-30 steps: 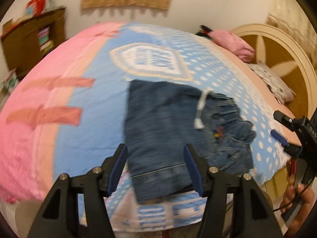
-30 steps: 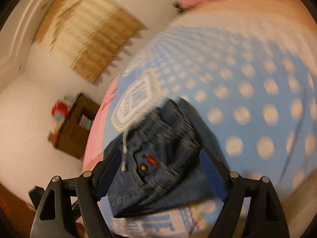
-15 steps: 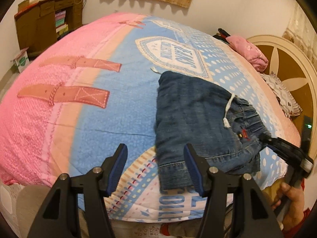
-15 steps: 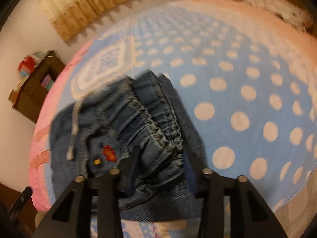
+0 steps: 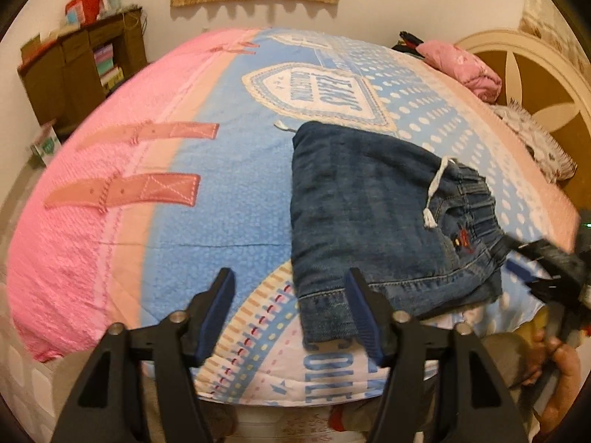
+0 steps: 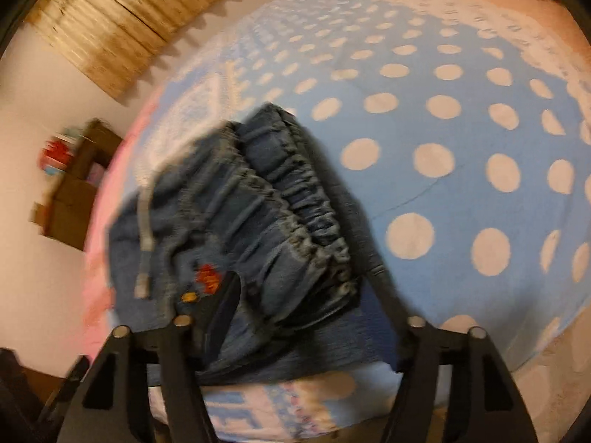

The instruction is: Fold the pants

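Note:
The folded blue denim pants point(image 5: 384, 206) lie on the bed near its front edge, elastic waistband and white drawstring point(image 5: 434, 192) to the right. My left gripper point(image 5: 290, 306) is open and empty above the front edge of the bed, its right finger over the pants' hem corner. My right gripper point(image 6: 299, 302) is open, its fingers on either side of the waistband point(image 6: 295, 203); it also shows in the left wrist view point(image 5: 543, 262) at the pants' right edge.
The bed cover point(image 5: 207, 184) is pink on the left and blue with white dots on the right. A pink pillow point(image 5: 461, 62) and a round headboard point(image 5: 535, 70) are at the far right. A brown shelf point(image 5: 74, 70) stands by the far-left wall.
My right gripper was closed on the waistband half a second ago and has opened wide. My left gripper has drawn back to the left, staying open.

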